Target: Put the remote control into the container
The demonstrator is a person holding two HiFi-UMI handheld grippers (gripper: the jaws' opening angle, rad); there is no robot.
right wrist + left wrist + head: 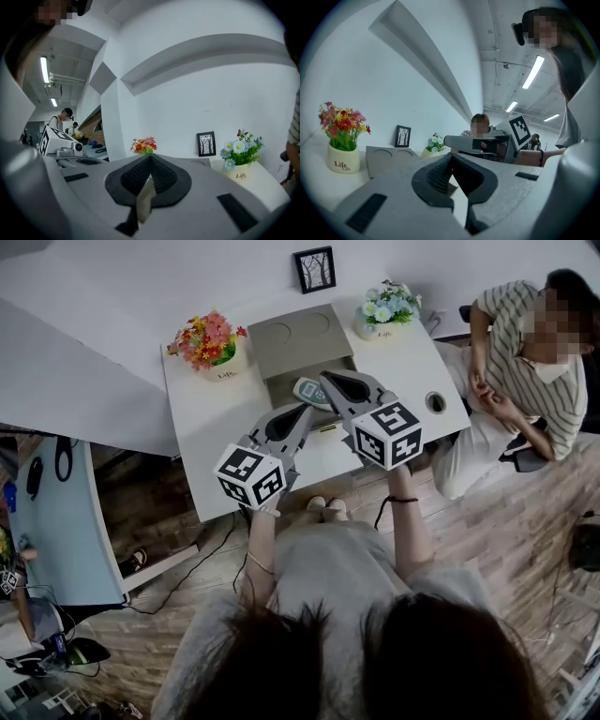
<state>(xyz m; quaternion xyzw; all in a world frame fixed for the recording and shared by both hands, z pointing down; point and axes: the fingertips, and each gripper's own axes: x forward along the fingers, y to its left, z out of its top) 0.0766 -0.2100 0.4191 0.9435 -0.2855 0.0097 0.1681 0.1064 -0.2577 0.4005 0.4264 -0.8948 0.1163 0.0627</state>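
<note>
- Plain white wall (141, 296) behind a white rectangular table (202, 418).
- Small black-framed picture (314, 269) at the table's back edge, between a white pot of red and orange flowers (208, 341) and a white pot of blue and white flowers (386, 307).
- Brown wood-plank floor (506, 521) around the table.
- Pale-blue tabletop (56, 531) off to the left.
- Long strip lights (533, 71) glowing on a white ceiling.
- Red-brick wall (91, 124) far off in the right gripper view.
</note>
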